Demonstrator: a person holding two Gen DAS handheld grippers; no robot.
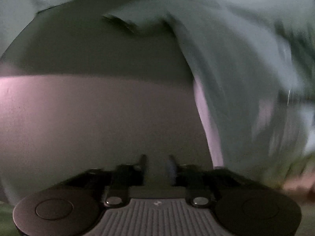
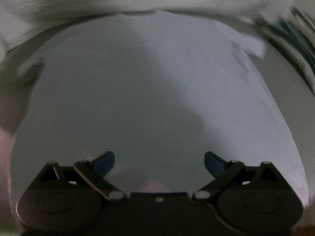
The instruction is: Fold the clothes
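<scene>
1. The left gripper (image 1: 157, 165) sits at 6 o'clock in its view, fingers drawn close with only a narrow slot between them. Whether cloth is pinched there, I cannot tell; the frame is dark and smeared.
2. The right gripper (image 2: 159, 163) has its blue-padded fingers (image 2: 104, 164) spread wide, holding nothing, poised low over the pale garment (image 2: 157, 82).
3. That garment fills the right wrist view from 6 to 12 o'clock, lying fairly flat, its far edge curving across at 12. In the left wrist view a greenish-white cloth (image 1: 236, 78) hangs or sweeps from 12 down to 4 o'clock. Whether it is the same piece is unclear.
4. Handling, as I judge it: thin, light, limp fabric with no stiffness. It will sag and slide, so pinch a hem or corner, not the middle.
5. The surface (image 1: 98, 118) beneath looks smooth, pinkish-grey and flat.
6. Farther out, a crumpled white mass (image 2: 59, 5) lies at 11 o'clock, with dark streaks (image 2: 295, 39) at 2. The room is dim and too blurred to read.
</scene>
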